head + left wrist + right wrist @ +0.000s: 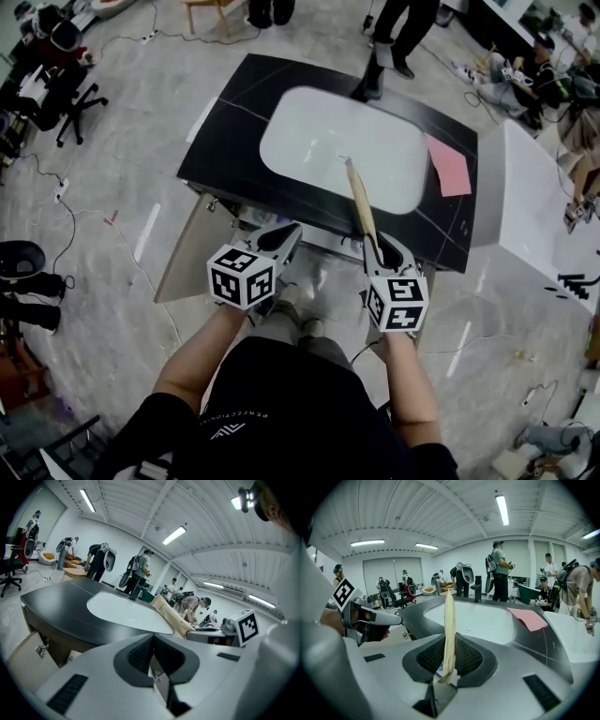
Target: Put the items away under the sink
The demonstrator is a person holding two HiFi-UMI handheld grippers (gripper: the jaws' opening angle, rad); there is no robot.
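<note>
Looking down in the head view, the right gripper (380,246) holds a tan flat packet (360,202) over the front edge of the black counter (225,141), by the white sink (347,141). Left gripper view: the left gripper (152,641) has its jaws together, nothing between them. Right gripper view: both pads are clamped on the packet's lower end, and it stands upright.

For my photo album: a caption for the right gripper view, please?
Right tongs clamp a thin tan strip before the white sink.

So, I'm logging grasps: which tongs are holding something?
The right tongs, clamped on a long flat tan item; the left tongs are shut with nothing between them.
</note>
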